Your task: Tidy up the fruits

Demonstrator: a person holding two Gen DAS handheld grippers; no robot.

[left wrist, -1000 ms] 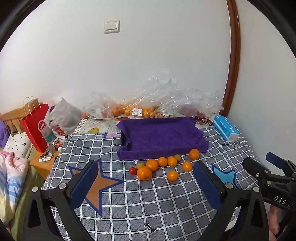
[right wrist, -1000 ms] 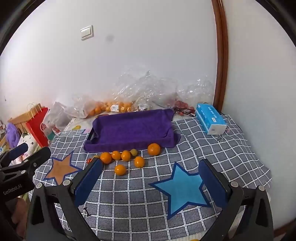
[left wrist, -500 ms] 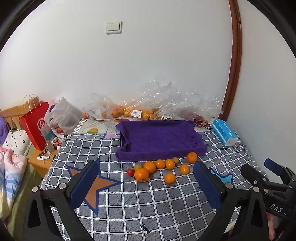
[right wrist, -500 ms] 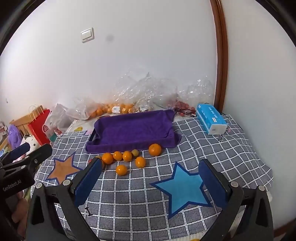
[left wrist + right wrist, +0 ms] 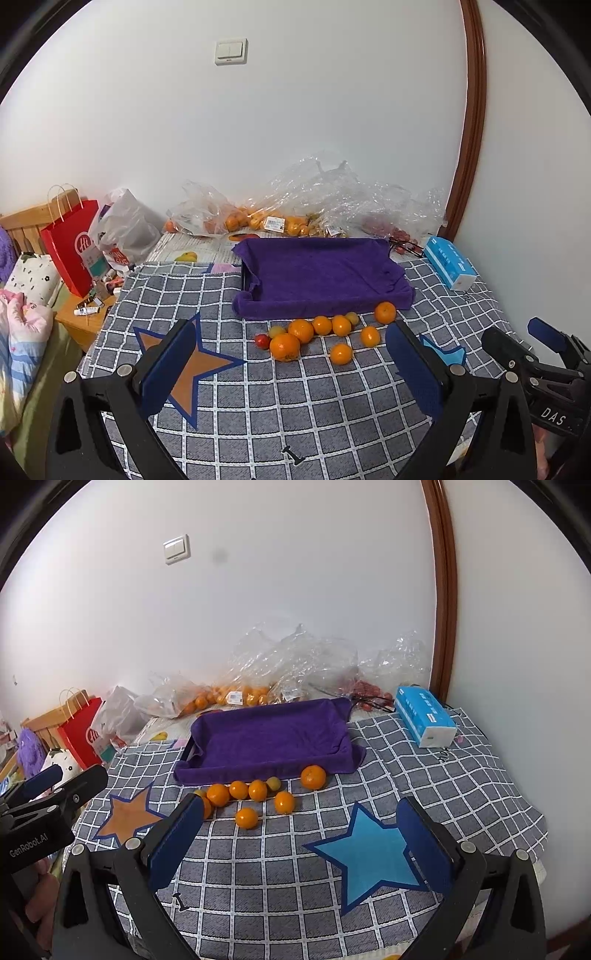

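Several oranges (image 5: 284, 346) (image 5: 246, 818) lie loose on the checked cloth, with a small red fruit (image 5: 262, 340) and small yellow-green fruits (image 5: 273, 783) among them. They sit just in front of a tray lined with a purple towel (image 5: 321, 275) (image 5: 269, 738), which holds nothing. My left gripper (image 5: 291, 363) is open and empty, above the cloth short of the fruit. My right gripper (image 5: 301, 840) is open and empty, near the blue star (image 5: 369, 853).
Clear plastic bags with more oranges (image 5: 258, 221) (image 5: 236, 696) lie against the wall. A blue tissue pack (image 5: 448, 262) (image 5: 424, 716) sits at the right. A red paper bag (image 5: 72, 243) and a white bag (image 5: 125, 236) stand at the left. The other gripper shows at each view's edge.
Both grippers have pulled back and risen slightly; the fruit and tray look smaller and farther. Both stay open and nothing on the cloth has moved.
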